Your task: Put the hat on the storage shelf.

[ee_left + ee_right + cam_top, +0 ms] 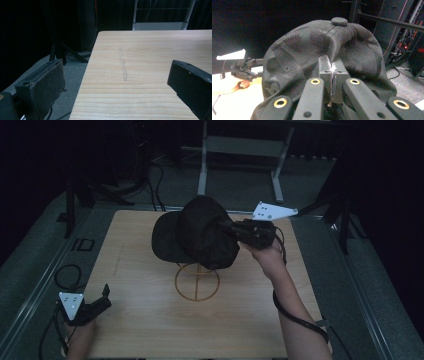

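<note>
A black baseball cap [200,232] hangs above the wooden table [150,330], over a thin stand with a ring-shaped wire base [196,282]. My right gripper [232,227] reaches in from the right and is shut on the cap's fabric. In the right gripper view the jaws meet at the pinch [331,67], with the cap's crown [312,42] and top button bulging above them. My left gripper [106,297] rests open near the table's front left corner, nothing between its jaws [116,72]. It also shows far off at the left of the right gripper view [244,67].
The table's left edge [85,75] drops to grey carpet. A faint scratch [123,67] marks the wood. Behind the table stand a metal frame [240,150], loose cables [157,185] and dark tripod legs [70,205].
</note>
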Tool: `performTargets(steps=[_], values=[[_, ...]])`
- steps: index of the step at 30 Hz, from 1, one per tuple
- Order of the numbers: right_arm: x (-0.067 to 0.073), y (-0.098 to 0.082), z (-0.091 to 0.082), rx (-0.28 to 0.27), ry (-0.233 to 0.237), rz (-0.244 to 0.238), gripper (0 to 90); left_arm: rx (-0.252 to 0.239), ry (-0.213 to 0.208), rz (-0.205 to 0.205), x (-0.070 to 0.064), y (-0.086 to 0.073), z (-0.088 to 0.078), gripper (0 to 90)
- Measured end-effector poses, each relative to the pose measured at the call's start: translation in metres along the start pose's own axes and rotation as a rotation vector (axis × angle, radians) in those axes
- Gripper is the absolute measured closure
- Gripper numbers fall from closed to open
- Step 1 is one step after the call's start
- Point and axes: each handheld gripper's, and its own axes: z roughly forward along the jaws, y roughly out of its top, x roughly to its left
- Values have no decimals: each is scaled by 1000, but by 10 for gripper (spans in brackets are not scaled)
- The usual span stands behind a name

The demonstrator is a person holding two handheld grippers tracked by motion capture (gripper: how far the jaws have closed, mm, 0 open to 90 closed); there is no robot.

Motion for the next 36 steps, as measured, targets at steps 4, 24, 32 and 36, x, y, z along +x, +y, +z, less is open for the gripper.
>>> performTargets(steps=[4,24,32,36], values=[[-3,-8,8,28,-3,18,887,-1,-2,-1,0,0,0,18],[-4,-31,25,96,12,71,751,-1,-8,-1,0,0,0,17],[-2,-37,28,104,13,83,689,-2,-10,-3,0,0,0,18],[-1,-41,28,117,6,86,608,-3,-10,-3,0,0,0,18]])
